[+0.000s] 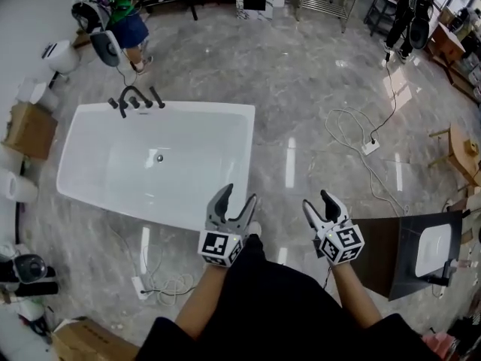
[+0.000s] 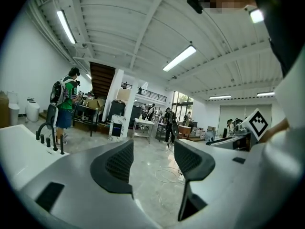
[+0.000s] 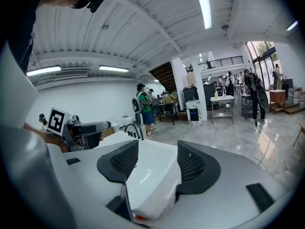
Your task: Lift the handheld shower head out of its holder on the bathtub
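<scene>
The bathtub [image 1: 150, 164] was smooth, glossy white, with a sheen like acrylic. The taps [image 1: 135, 100] on its far rim looked like matt black metal. The floor [image 1: 301, 74] was polished grey stone-look tile, glossy enough to mirror the ceiling lights. A box [image 1: 30, 130] off the tub's left end was dull brown cardboard. The left hand-held gripper [image 1: 239, 195] and the right hand-held gripper [image 1: 317, 200] had smooth, satin grey plastic shells. Their pads [image 2: 119, 163] were matt black with a fine dimpled grid. The left one's cube [image 1: 220, 248] bore flat, matt black-and-white print. The person's garment [image 1: 278, 307] was matt black cloth. The cable [image 1: 353, 126] on the floor had a smooth white plastic sheath.
</scene>
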A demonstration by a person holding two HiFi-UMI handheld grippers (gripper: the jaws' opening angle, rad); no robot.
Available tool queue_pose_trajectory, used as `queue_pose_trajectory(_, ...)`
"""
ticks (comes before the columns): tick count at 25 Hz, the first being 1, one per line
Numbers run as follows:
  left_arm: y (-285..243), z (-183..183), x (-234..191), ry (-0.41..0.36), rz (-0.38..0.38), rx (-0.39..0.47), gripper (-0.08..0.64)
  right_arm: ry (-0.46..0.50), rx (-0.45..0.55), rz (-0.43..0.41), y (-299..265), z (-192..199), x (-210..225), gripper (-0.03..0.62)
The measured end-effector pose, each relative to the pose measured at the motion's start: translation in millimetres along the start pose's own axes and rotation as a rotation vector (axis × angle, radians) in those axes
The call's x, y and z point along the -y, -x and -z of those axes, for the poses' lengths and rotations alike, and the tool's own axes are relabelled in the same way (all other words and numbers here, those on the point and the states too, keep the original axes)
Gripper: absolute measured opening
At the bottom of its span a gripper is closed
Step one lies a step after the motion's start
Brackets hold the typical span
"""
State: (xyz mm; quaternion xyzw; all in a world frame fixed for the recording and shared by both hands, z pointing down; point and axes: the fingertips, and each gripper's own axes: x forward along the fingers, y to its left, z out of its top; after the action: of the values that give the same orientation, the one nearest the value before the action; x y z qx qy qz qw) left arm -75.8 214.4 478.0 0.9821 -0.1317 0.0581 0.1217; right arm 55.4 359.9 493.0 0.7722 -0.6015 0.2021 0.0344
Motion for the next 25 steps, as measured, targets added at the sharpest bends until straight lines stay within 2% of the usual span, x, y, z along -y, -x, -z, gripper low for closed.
queue_pose_trajectory(13, -48.3, -24.7, -79.1, -0.013, 0.013, 0.006, 0.245, -0.024, -0.033, -0.024, -101.4, -25.8, 4.5, 0.225)
queue_pose_trajectory(18, -54.8, -25.9, -102.7, 0.0, -0.016, 0.002, 0.247, -0.007, -0.044, -0.044, -119.9, -35.9, 3.9, 0.225)
queue_pose_trajectory(25, -67.5, -22.9, -113.5, 0.009, -0.056, -0.038, 0.249, -0.042, -0.057, -0.055, -148.8, -29.7, 35.6, 0.225)
